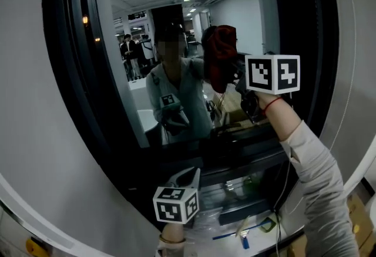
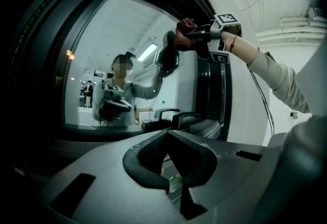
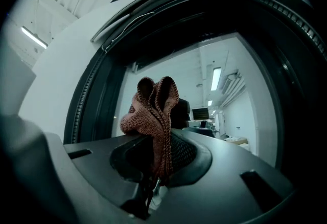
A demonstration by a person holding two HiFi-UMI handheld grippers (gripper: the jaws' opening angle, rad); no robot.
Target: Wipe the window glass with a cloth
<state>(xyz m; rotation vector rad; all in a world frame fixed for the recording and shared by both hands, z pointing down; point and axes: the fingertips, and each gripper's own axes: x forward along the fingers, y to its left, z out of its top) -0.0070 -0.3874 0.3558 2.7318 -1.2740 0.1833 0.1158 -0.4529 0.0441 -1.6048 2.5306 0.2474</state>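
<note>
The window glass [image 1: 147, 62] sits in a thick black frame and mirrors a person and a lit room. A red knitted cloth [image 1: 219, 57] is pressed against the glass near its upper right, with my right gripper [image 1: 238, 77] shut on it. In the right gripper view the cloth [image 3: 156, 110] stands bunched up out of the closed jaws [image 3: 158, 141], close to the glass [image 3: 219, 105]. My left gripper [image 1: 187, 178] hangs low below the window, shut and empty. In its own view [image 2: 167, 136] the jaws point up at the glass [image 2: 122, 54], with the cloth [image 2: 184, 28] high above.
The black frame [image 1: 82, 74] rings the pane, with white wall either side. Below the sill lie clear plastic sheeting and a blue-handled tool [image 1: 244, 239]. A thin cable [image 1: 286, 182] hangs at the right. Two dark handles [image 2: 179, 115] sit by the sill.
</note>
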